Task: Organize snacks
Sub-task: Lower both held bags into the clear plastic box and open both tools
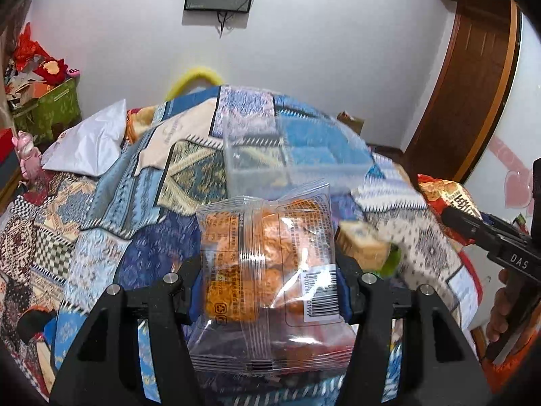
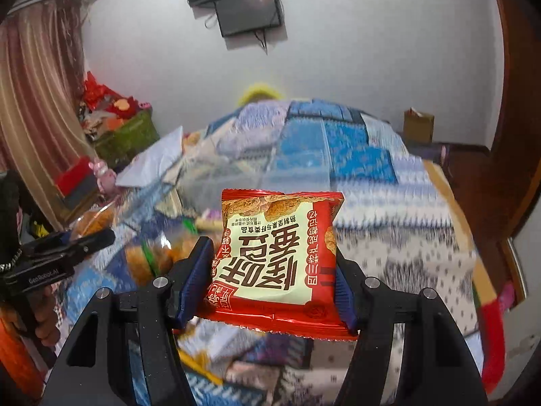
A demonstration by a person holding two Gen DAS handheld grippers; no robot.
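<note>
My left gripper [image 1: 268, 280] is shut on a clear packet of orange pastries [image 1: 267, 247], held above the patchwork bed cover [image 1: 111, 223]. My right gripper [image 2: 272, 264] is shut on a red and cream snack packet [image 2: 277, 253], its blue pads pressing both side edges. That red packet [image 1: 446, 196] also shows at the right edge of the left wrist view. A clear plastic box [image 1: 290, 165] sits on the bed just beyond both packets. Between the grippers, more snack packets [image 2: 148, 257] lie blurred on the cover.
A white bag [image 1: 88, 145] lies on the bed's left side. A green box [image 1: 50, 108] heaped with red items stands by the left wall. Right of the bed is a wooden door [image 1: 473, 84], with a cardboard box [image 2: 417, 125] on the floor beyond.
</note>
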